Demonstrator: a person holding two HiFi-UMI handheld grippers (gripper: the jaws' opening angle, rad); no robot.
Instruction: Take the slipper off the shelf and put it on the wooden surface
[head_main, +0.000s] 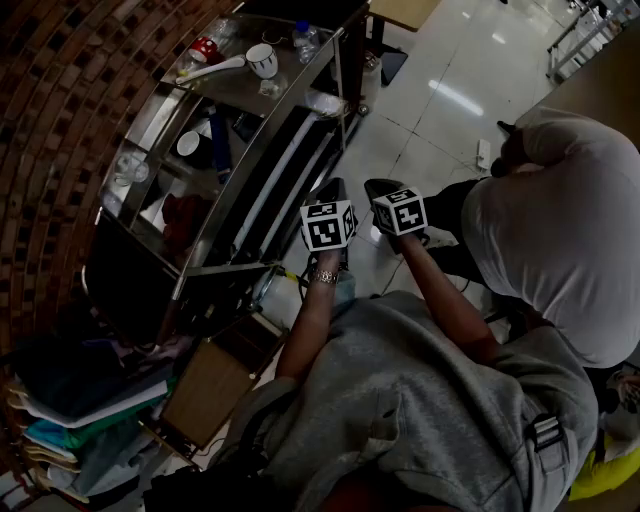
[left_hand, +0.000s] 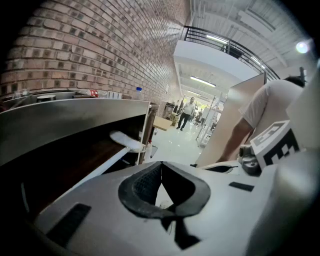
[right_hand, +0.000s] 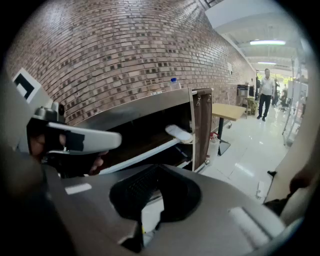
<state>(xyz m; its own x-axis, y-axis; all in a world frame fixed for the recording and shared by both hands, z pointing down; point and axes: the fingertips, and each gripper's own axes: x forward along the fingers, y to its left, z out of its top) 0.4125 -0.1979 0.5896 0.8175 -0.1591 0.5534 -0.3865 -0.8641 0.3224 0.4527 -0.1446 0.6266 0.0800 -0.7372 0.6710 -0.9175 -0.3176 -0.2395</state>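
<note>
While both grippers are held level in front of the person, side by side and well apart from the shelf (right_hand: 135, 117), neither is committed to a reach; left gripper (left_hand: 160, 165) jaws together, tips meeting, nothing between; right gripper (right_hand: 158, 168) likewise closed and empty; judged a carrying posture, so the jaws must open before any pickup; pads (left_hand: 145, 182) black, ribbed, set in smooth grey shells. Slipper (right_hand: 179, 133) lies on the dark lower tier at the shelf's open end, just beside the brown upright, its end reaching the pale front rail; likely the easiest spot to approach from the aisle; pale, flat, elongated, rounded ends, looks soft and light. Shelf top brushed metal, curved, bearing a bottle (right_hand: 173, 82); brick wall (right_hand: 125, 45) rough behind; floor (right_hand: 245, 155) glossy tile. Wooden table (right_hand: 227, 111) stands beyond the shelf, a brown board (head_main: 205, 385) near the person's feet; cannot tell which is the target.
</note>
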